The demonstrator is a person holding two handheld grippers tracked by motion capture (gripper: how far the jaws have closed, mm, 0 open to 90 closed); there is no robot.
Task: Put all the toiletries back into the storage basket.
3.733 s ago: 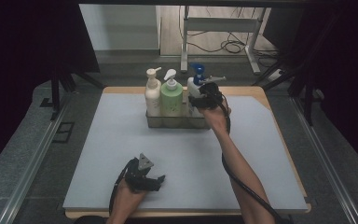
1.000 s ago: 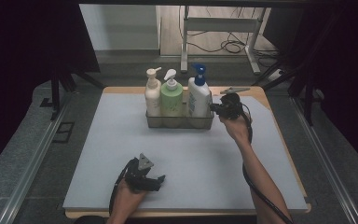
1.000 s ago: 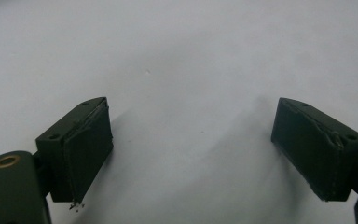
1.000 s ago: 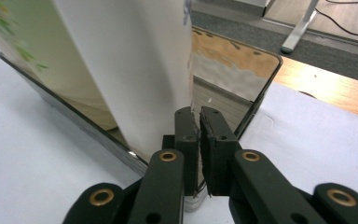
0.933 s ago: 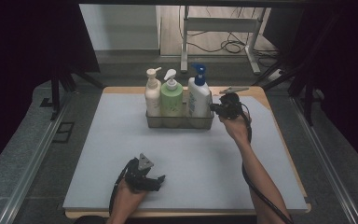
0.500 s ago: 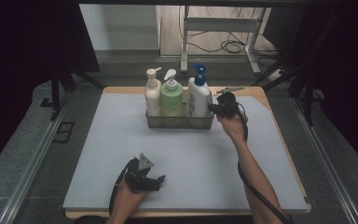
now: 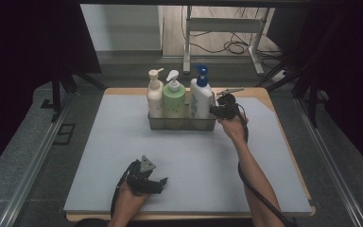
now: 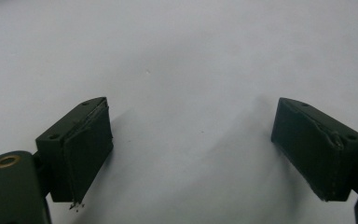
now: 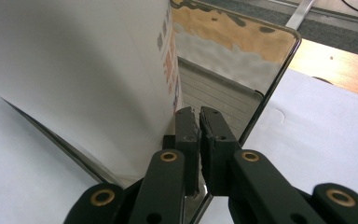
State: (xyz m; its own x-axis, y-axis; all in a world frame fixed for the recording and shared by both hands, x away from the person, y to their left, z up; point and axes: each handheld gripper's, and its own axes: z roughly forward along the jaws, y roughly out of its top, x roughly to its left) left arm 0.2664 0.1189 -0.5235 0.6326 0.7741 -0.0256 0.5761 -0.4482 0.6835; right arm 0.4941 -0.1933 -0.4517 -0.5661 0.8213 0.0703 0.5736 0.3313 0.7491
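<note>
On the near left of the bench (image 7: 99,156), the left gripper (image 7: 161,182) rests low on the grey mat under the person's left hand, its jaws spread wide with nothing but bare mat between them, as the left gripper view confirms. It is well apart from the work.

Toward the far middle stands the clear tray (image 7: 182,123), its long axis running left to right across the bench. Three pump bottles stand upright in it in a row: a cream bottle (image 7: 154,97) at the left end, a green bottle (image 7: 174,98) in the middle, and a white bottle (image 7: 201,97) with a blue pump at the right end.

At the tray's right end sits the right gripper (image 7: 213,110), reached in from the right by the outstretched right arm. In the right gripper view its jaws are pressed together on the thin right end wall (image 9: 242,93) of the tray, one jaw inside just beside the white bottle (image 9: 74,70), the other outside.

So the tray lies to the left of the right gripper's jaws, along its own long axis. Any slide or pull would likely run along that line, and only the right hand is placed to do it; a one-ended grip could let the far end swing
</note>
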